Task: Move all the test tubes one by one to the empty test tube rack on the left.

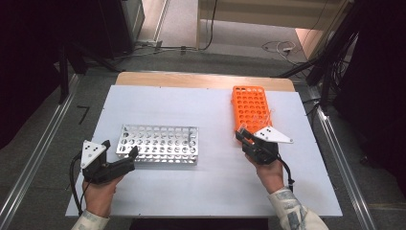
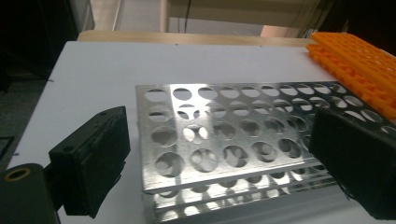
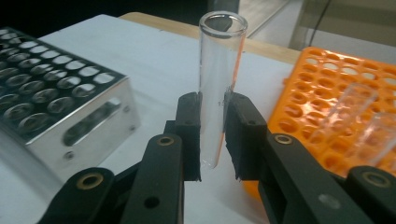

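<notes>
Right tongs (image 3: 212, 135): clenched on a clear glass tube (image 3: 218, 79), held upright above the white bench (image 1: 215, 191), beside the orange rack (image 1: 250, 108) | Left tongs (image 2: 219, 163): released, jaws wide, either side of the metal rack's (image 2: 233, 135) near corner, not gripping | Racks: well apart

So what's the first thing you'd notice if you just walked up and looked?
Probably the bright orange plastic rack full of round holes at the far right of the white table. Next, the clear glass test tube held upright in the right gripper, just beside that rack. Then the shiny silver metal rack at the left, with the open left gripper at its near corner.
</notes>
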Demonstrator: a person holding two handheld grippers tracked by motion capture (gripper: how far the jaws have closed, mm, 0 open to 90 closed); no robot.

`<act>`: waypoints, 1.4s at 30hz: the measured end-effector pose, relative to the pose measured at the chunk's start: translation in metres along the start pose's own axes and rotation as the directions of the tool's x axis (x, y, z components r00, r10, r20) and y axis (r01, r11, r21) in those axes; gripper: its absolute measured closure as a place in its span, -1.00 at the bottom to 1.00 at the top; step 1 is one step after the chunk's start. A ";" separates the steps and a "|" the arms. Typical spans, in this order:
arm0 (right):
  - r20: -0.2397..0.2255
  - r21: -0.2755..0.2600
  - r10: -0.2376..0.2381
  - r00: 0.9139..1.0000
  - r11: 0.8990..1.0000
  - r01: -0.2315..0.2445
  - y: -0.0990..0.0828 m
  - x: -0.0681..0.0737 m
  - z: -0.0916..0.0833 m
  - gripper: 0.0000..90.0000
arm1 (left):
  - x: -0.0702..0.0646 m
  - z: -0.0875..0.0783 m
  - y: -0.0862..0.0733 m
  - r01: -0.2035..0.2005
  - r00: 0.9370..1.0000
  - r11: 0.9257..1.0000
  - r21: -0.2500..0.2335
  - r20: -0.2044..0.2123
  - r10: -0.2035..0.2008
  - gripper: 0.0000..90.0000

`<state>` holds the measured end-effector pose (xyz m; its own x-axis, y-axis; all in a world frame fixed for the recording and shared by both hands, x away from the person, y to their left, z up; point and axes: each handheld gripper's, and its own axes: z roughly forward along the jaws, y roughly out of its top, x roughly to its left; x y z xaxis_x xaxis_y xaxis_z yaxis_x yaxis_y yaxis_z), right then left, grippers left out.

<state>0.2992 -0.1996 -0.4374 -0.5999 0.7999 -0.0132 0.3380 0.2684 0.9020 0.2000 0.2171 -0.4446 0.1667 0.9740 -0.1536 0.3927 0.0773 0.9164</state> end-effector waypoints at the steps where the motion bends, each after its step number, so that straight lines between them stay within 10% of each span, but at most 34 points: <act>1: -0.010 0.003 -0.007 1.000 1.000 0.007 0.000 0.004 0.000 0.63 | -0.008 0.000 0.001 -0.012 1.000 1.000 0.004 0.028 0.012 -0.88; 18: -0.196 0.073 -0.086 0.977 0.992 0.102 -0.011 0.060 0.003 0.63 | -0.061 0.005 -0.004 -0.125 0.978 0.992 0.019 0.171 0.120 -0.83; 23: -0.262 0.103 -0.116 0.958 0.984 0.147 -0.016 0.081 0.010 0.63 | -0.074 0.010 -0.005 -0.137 0.966 0.990 0.038 0.226 0.125 -0.81; 32: -0.322 0.103 -0.149 0.935 0.976 0.191 -0.019 0.108 0.017 0.63 | -0.104 0.010 -0.005 -0.210 0.912 0.978 0.000 0.360 0.196 -0.52; 42: -0.359 0.099 -0.158 0.920 0.974 0.206 -0.018 0.125 0.022 0.63 | -0.112 0.014 -0.008 -0.236 0.883 0.972 0.009 0.419 0.210 -0.06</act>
<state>0.2342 -0.0924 -0.4651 -0.8656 0.5007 0.0000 0.2772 0.4792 0.8328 0.1907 0.1048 -0.4394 0.6091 0.7870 -0.0979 0.3505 -0.1564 0.9234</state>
